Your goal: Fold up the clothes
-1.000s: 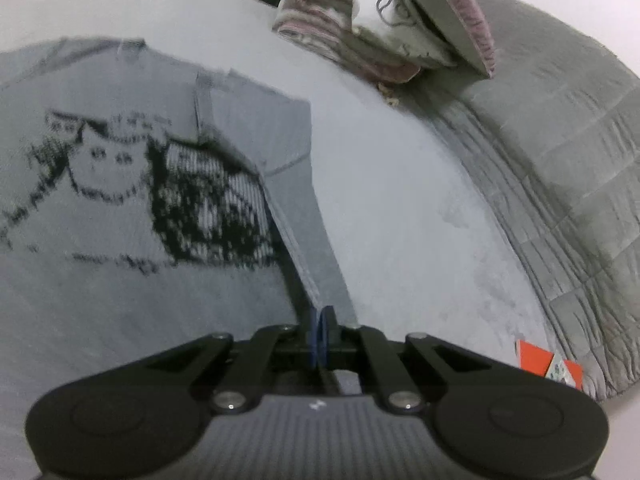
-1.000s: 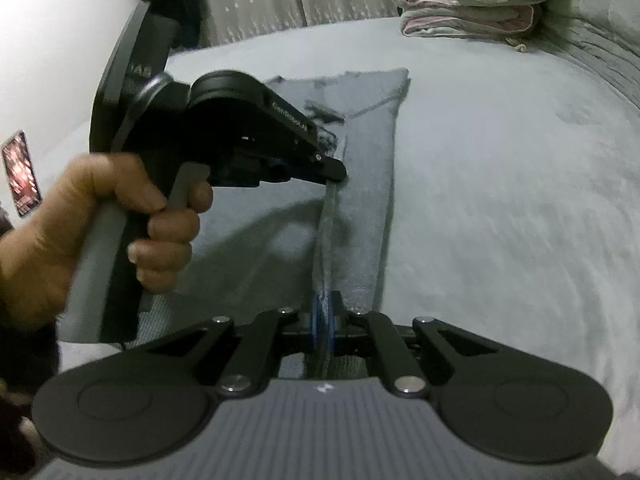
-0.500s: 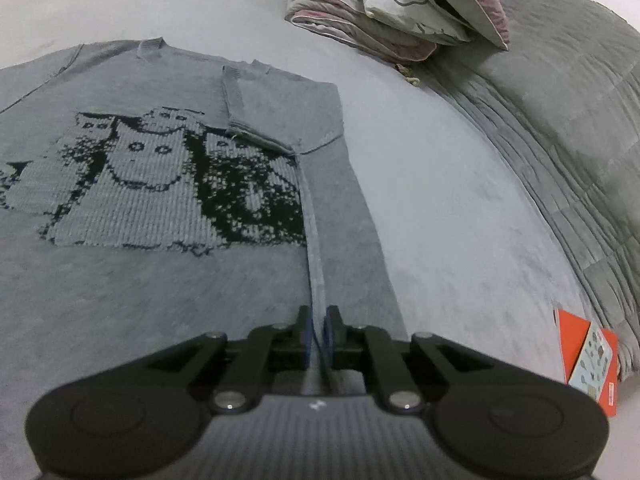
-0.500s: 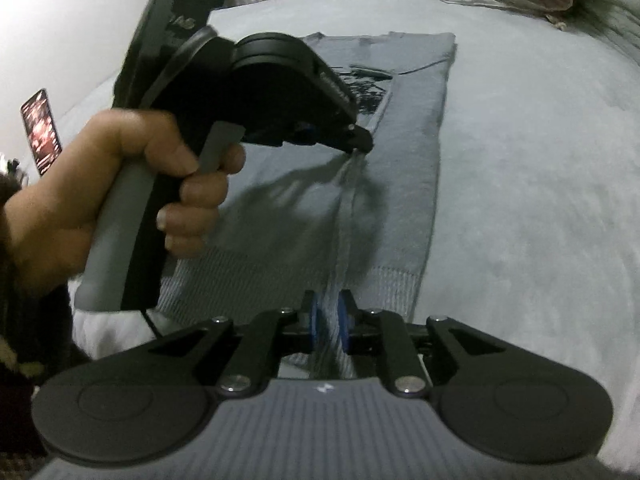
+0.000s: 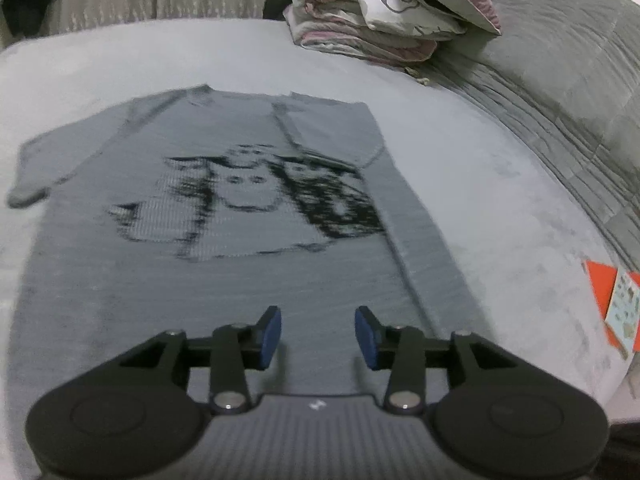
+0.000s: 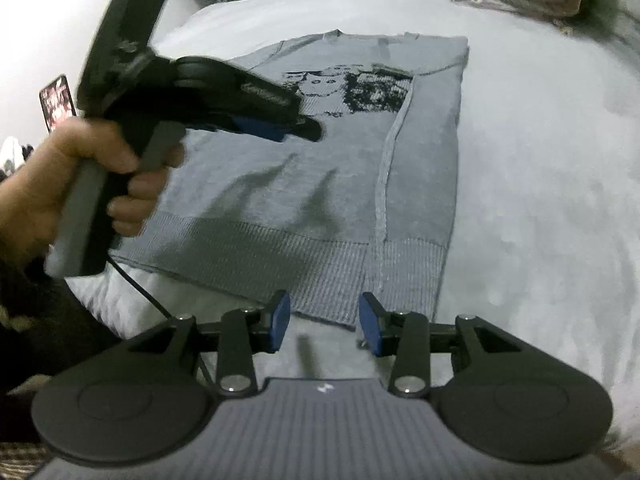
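A grey knitted sweater (image 5: 224, 280) with a black-and-white animal print lies flat on the bed, its right side folded inward along a straight edge (image 6: 390, 160). My left gripper (image 5: 318, 334) hovers over the sweater's lower part, its jaws opening, with nothing between the blue pads. My right gripper (image 6: 324, 326) hangs just off the ribbed hem (image 6: 332, 268), jaws also opening and empty. In the right wrist view a hand (image 6: 80, 184) holds the left gripper (image 6: 288, 126) above the sweater's middle.
The sweater rests on a pale grey bed cover (image 5: 500, 216). Folded bedding and a pillow (image 5: 384, 12) are stacked at the far end, beside a quilted grey blanket (image 5: 568, 80). An orange card (image 5: 612, 304) lies at the right edge. A phone (image 6: 58, 102) sits far left.
Both grippers let go of the folded sweater edge and their jaws spread. The left gripper pulled back and to the left over the sweater; the right one backed off past the hem.
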A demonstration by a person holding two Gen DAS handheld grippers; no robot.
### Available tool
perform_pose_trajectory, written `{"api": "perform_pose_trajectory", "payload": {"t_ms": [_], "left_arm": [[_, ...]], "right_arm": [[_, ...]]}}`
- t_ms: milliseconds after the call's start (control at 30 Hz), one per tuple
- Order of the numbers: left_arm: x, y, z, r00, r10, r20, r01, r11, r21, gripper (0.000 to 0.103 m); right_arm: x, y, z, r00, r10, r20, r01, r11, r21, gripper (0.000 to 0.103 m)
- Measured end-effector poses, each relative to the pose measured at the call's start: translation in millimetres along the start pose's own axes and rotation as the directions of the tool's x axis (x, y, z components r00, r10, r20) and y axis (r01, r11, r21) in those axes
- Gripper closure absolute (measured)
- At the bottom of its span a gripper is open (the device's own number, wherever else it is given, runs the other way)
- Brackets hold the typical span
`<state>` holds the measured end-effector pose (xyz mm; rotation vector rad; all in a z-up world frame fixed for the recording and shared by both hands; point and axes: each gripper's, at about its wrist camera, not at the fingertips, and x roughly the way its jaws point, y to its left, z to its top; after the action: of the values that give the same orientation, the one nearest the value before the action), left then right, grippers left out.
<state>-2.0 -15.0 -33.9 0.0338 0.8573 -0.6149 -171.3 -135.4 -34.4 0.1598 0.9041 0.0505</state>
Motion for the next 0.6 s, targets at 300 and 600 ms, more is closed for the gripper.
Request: {"api": "perform_pose_trajectory", "payload": {"t_ms": [300, 600], "left_arm": [[-16, 75, -14, 0.998, 0.062, 0.026, -0.06, 0.996, -0.067, 0.052], [-24, 150, -11, 0.986, 0.157, 0.06, -0.14, 0.963, -0.23, 0.049]], "right_arm": [[2, 8, 11, 0.996, -0.085, -0.002, 0.085, 0.996, -0.005, 0.06], [33, 14, 51, 0.997, -0.076, -0.03, 0.077, 0.996, 0.033, 0.06]]}}
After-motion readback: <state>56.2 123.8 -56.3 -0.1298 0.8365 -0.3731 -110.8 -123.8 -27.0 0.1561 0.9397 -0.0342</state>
